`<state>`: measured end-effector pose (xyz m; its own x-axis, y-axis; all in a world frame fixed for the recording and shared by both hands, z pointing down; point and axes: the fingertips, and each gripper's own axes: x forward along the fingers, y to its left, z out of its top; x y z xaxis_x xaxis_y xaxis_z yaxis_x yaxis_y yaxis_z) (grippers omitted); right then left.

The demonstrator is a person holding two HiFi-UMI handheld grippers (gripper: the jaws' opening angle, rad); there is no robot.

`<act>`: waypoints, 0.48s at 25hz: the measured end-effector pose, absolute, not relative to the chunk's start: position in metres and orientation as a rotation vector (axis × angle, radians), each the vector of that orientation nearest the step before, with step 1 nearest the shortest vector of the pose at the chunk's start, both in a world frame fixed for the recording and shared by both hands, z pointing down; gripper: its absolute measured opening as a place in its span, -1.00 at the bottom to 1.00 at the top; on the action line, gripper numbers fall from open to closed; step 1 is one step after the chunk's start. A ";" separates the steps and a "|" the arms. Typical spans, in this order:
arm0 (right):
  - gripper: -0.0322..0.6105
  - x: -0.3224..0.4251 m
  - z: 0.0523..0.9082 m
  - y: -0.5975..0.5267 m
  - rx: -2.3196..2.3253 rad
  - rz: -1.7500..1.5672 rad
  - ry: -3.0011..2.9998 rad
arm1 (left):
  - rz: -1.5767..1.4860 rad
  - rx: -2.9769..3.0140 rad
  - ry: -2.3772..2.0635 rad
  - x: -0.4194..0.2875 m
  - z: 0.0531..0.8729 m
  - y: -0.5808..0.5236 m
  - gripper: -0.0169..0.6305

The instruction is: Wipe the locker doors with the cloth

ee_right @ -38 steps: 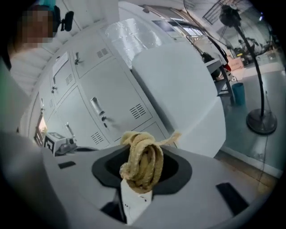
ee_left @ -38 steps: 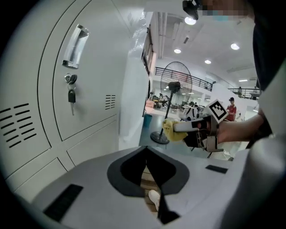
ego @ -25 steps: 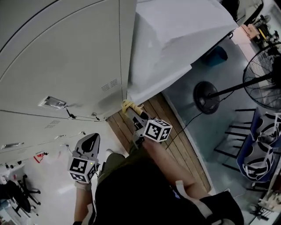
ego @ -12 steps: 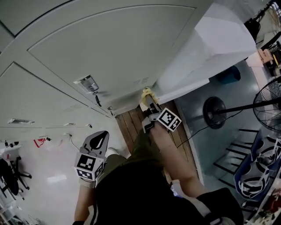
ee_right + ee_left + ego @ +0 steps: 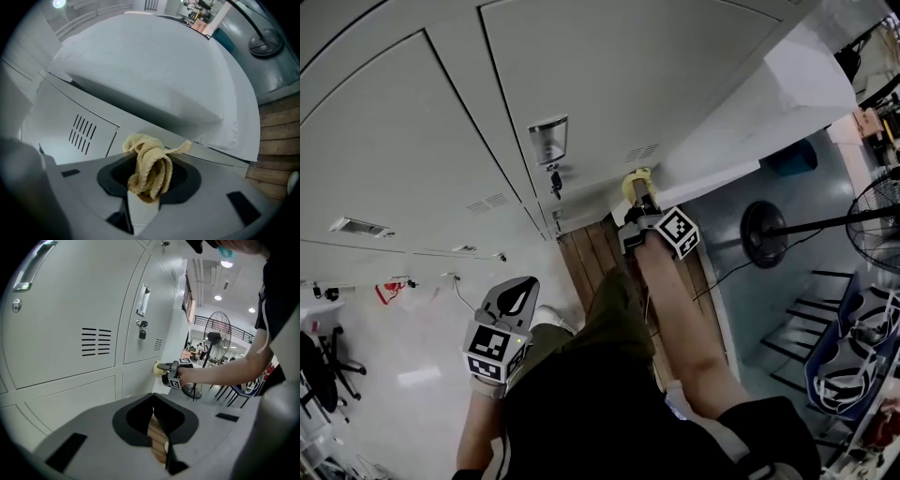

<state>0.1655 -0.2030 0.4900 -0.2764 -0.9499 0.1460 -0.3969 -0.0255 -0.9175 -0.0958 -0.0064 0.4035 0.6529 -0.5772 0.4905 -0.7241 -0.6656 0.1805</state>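
**Head view.** Grey locker doors (image 5: 600, 84) fill the far side. One door carries a recessed handle (image 5: 547, 141) with a lock (image 5: 553, 178) under it and a vent (image 5: 642, 152) to the right. The right gripper (image 5: 639, 193) reaches to the lower right corner of this door, its fingers clamped on a yellow cloth (image 5: 633, 180) at the door's edge. The left gripper (image 5: 523, 286) hangs low at the near left, well apart from the lockers, fingers together with nothing between them. A strip of wooden floor (image 5: 586, 262) runs along the locker base. To the right, just beside the cloth, stands a bulk under a white sheet (image 5: 787, 94). Beyond it are a blue bin (image 5: 792, 157) and a pedestal fan (image 5: 764, 225).

**Left gripper view.** The left gripper (image 5: 154, 411) shows its fingers closed on each other, with wooden floor seen past them. Far ahead, the right gripper (image 5: 169, 373) holds the cloth (image 5: 156, 368) against a lower locker door (image 5: 136, 380), beneath the lock (image 5: 142, 330). The fan (image 5: 216, 341) stands behind the arm.

**Right gripper view.** The cloth (image 5: 149, 166) is bunched in folds between the fingers of the right gripper (image 5: 147, 185). Its top lies before the locker frame, right of a vent (image 5: 83, 134). The white sheet (image 5: 154, 70) looms close above and to the right, and the wooden floor (image 5: 276, 136) lies at far right.
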 end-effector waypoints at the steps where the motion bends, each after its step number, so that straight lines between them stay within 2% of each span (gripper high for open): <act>1: -0.50 0.164 0.490 -0.203 -1.409 -1.289 1.691 | 0.563 2.514 -1.029 -0.099 0.404 -0.005 -0.91; 12: -0.50 0.125 0.487 -0.195 -1.446 -1.293 1.750 | 0.567 2.493 -1.050 -0.137 0.413 0.008 -0.91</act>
<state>0.1250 -0.1949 0.4873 -0.2926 -0.9406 0.1723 -0.4407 -0.0272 -0.8972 -0.1371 0.0081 0.4126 0.6404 -0.5852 0.4974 -0.7368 -0.6509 0.1827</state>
